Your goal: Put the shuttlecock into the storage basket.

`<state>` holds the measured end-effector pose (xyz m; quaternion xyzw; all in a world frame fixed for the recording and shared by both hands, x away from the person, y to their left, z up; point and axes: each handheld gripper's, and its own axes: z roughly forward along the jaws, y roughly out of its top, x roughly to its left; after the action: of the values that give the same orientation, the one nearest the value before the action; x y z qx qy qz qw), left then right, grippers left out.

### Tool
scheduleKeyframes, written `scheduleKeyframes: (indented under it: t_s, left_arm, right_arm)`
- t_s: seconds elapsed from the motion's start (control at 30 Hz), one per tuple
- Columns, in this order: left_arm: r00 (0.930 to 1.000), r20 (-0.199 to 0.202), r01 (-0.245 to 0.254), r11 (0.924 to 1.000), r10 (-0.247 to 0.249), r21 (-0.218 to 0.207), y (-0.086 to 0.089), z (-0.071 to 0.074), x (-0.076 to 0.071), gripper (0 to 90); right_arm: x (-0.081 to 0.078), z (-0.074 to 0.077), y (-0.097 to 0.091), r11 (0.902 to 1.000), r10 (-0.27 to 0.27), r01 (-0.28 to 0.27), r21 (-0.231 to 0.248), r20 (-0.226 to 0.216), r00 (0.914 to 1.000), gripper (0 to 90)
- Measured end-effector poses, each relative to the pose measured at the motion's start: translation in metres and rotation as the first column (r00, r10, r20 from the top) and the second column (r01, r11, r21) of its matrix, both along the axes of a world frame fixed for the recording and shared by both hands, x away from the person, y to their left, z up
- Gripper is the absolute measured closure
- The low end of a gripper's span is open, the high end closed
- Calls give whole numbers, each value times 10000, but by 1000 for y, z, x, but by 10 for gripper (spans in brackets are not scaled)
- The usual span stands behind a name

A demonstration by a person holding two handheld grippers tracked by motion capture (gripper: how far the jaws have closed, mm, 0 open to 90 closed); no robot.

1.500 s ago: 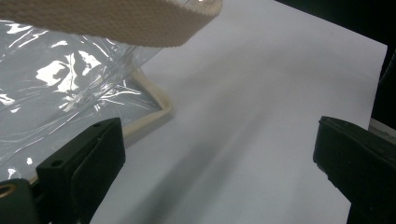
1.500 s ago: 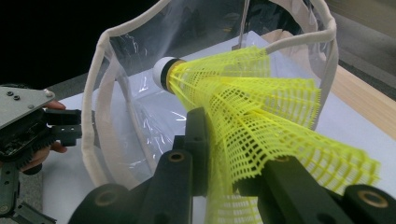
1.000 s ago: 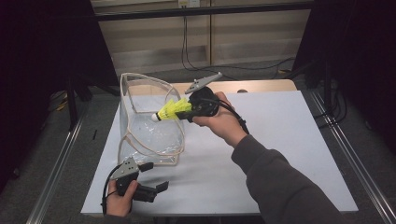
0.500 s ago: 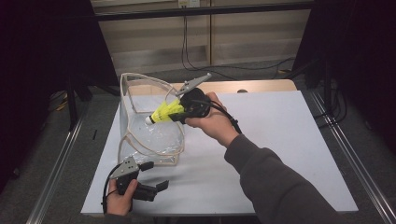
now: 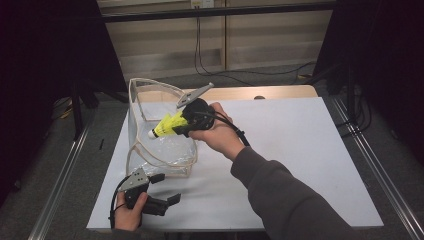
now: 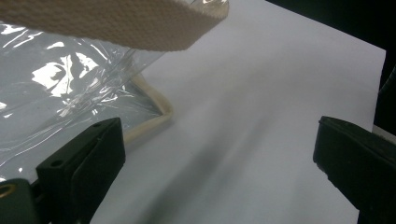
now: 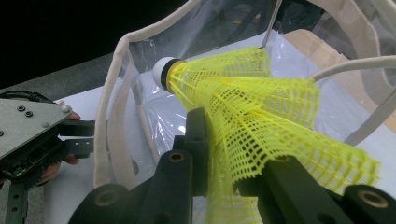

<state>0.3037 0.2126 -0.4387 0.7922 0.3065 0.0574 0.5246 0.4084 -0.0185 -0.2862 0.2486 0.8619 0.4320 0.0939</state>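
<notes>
Gripped by its skirt between the right gripper's (image 5: 181, 123) closed fingers, the yellow mesh plastic shuttlecock (image 5: 167, 125) has been carried leftward over the clear, cream-trimmed plastic bag's (image 5: 150, 145) mouth; release seems near. The left gripper (image 5: 165, 189) rests open beside the bag.

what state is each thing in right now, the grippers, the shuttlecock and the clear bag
right gripper: shut on the yellow mesh shuttlecock
yellow mesh shuttlecock: held, white cork tip pointing into the bag's mouth
clear plastic bag with cream fabric trim: standing, mouth open
left gripper: open, holding nothing, beside the bag
</notes>
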Motion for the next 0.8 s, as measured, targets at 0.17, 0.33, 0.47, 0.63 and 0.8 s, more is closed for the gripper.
scheduleKeyframes:
  t_s: [0.17, 0.33, 0.47, 0.63, 0.8]
  left_arm:
    - [10000, 14, -6, 10000, 6, -15, 0, 0, 0, 23]
    - [10000, -19, 35, 10000, -35, -12, -1, 0, 1, 23]
    - [10000, 7, -12, 10000, 12, -70, -1, 0, 0, 24]
    - [10000, -1, 6, 10000, -6, -71, -1, 0, 1, 23]
    - [10000, -17, -10, 10000, 9, -36, 0, 0, 1, 23]
  right_arm:
    - [0, -3, 7, 10000, 80, -80, 21, -7, 10000, 793]
    - [1, -7, 13, 9999, 90, -89, 63, -64, 9999, 793]
    - [2, -11, 19, 9999, 74, -73, 130, -108, 9999, 793]
    - [4, -16, 24, 10000, 24, -24, -20, -208, 9998, 793]
    - [8, -20, 28, 10000, -6, 7, 53, -245, 9997, 793]
